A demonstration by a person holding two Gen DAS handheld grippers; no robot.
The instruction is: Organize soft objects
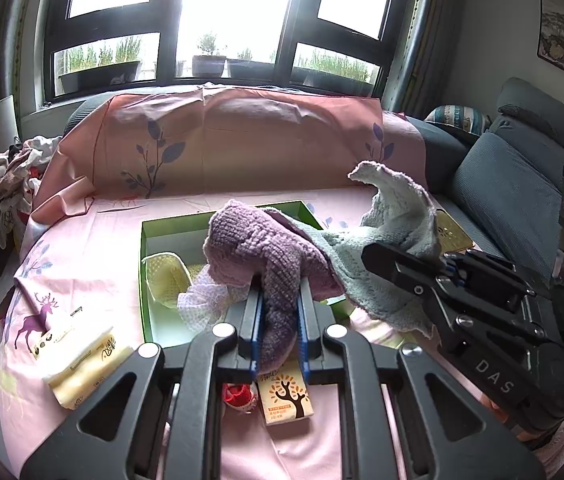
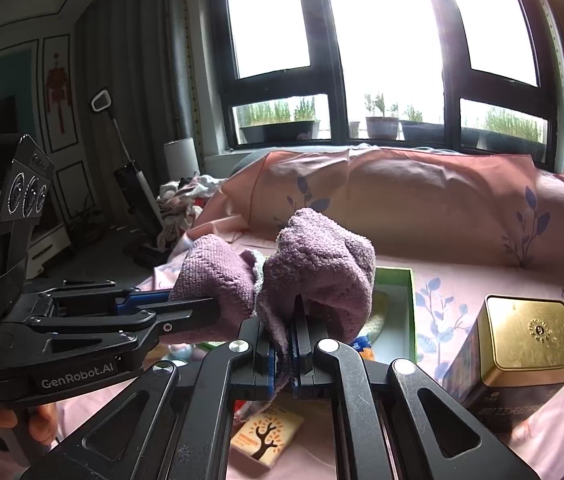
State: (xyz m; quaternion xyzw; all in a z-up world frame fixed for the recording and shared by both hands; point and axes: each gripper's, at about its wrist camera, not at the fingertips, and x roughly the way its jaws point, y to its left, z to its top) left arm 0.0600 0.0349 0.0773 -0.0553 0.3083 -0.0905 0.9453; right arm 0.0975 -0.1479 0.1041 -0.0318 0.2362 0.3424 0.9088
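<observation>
Both grippers hold one purple knitted towel [image 1: 266, 256] above an open green box [image 1: 150, 232] on the pink sheet. My left gripper [image 1: 279, 312] is shut on one end of it. My right gripper [image 2: 291, 344] is shut on another fold of the purple towel [image 2: 322, 268]. From the left wrist view, the right gripper [image 1: 374, 256] comes in from the right, with the towel's pale green side [image 1: 398, 216] draped over it. The left gripper [image 2: 202, 312] shows at the left of the right wrist view. A yellow cloth [image 1: 166, 276] and a white mesh cloth [image 1: 202, 300] lie in the box.
A tissue pack [image 1: 86, 364], a small tree-print pack [image 1: 286, 396] and a red item [image 1: 238, 396] lie near the front of the sheet. A gold-lidded tin [image 2: 522, 348] stands right of the box. Clothes [image 1: 14, 172] pile at far left. A grey sofa [image 1: 514, 184] is at right.
</observation>
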